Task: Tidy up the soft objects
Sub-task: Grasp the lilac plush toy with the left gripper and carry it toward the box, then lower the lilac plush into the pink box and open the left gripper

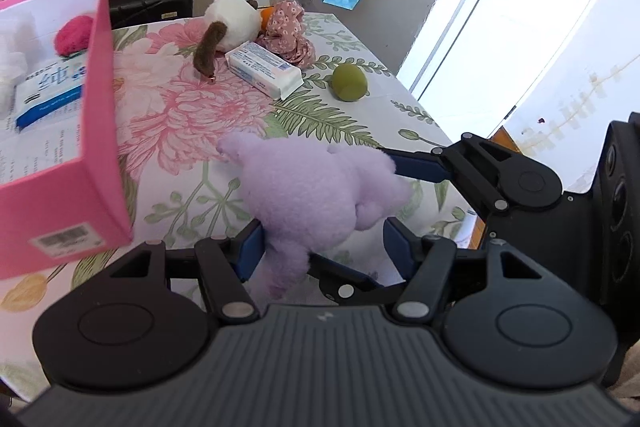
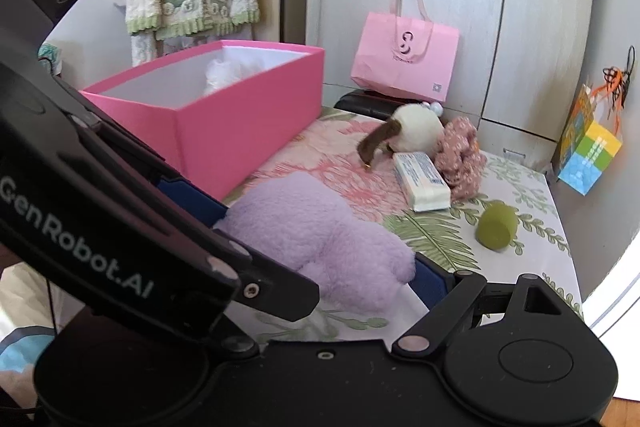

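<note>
A purple plush toy [image 1: 316, 195] lies on the floral tablecloth near the front; it also shows in the right wrist view [image 2: 316, 227]. My left gripper [image 1: 324, 251] has its blue pads on either side of the plush's lower part, closed on it. My right gripper [image 2: 320, 247] also has a finger on each side of the plush; one of its fingers [image 1: 416, 163] shows at the plush's right. The pink box [image 1: 92, 131] stands at the left and holds a red pom, a tissue pack and white soft items.
On the table [image 1: 360, 123] behind lie a white-and-brown plush [image 1: 232, 23], a tissue pack [image 1: 264, 69], a pink floral cloth [image 1: 288, 31] and a green ball [image 1: 349, 82]. A pink bag [image 2: 404, 59] and a colourful bag [image 2: 588, 155] stand by the cabinets. The table edge runs along the right.
</note>
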Tool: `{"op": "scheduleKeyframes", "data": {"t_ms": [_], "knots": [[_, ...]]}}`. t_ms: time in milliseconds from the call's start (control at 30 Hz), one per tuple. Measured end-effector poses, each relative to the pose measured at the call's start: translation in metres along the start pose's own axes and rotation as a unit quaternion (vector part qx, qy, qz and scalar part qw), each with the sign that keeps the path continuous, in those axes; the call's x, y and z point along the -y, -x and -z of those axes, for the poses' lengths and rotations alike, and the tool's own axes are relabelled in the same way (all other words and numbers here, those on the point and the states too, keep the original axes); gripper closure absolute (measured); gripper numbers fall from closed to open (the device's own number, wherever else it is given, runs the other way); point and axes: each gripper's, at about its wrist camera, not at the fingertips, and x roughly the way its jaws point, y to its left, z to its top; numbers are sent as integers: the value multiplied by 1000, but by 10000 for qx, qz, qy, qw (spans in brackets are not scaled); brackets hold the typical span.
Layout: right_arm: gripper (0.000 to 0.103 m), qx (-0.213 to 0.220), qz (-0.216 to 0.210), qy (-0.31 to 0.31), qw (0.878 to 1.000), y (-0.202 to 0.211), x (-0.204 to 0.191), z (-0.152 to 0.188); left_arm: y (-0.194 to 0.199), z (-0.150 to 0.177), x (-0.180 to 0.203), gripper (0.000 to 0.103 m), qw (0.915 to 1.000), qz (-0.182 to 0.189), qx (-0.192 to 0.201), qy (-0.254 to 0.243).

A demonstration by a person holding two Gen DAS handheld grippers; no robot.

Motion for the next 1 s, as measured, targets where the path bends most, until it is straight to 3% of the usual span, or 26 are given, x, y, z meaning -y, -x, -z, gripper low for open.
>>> {"op": "scheduleKeyframes", "data": {"t_ms": [133, 567, 800, 1000], "knots": [[13, 39, -92, 165, 9998, 15, -17, -7, 25, 8, -3, 41, 10000, 0, -29, 88], [13, 450, -495, 870, 9940, 50, -80, -35, 106, 41, -22, 41, 9979, -264, 514, 286], [12, 696, -671, 1194, 9881, 40, -109, -60, 130, 39, -53, 40, 9954, -439, 743, 419], [12, 795, -754, 1234, 9863, 15, -122, -89, 138, 19, -87, 40, 9936, -488, 882, 520]]}}
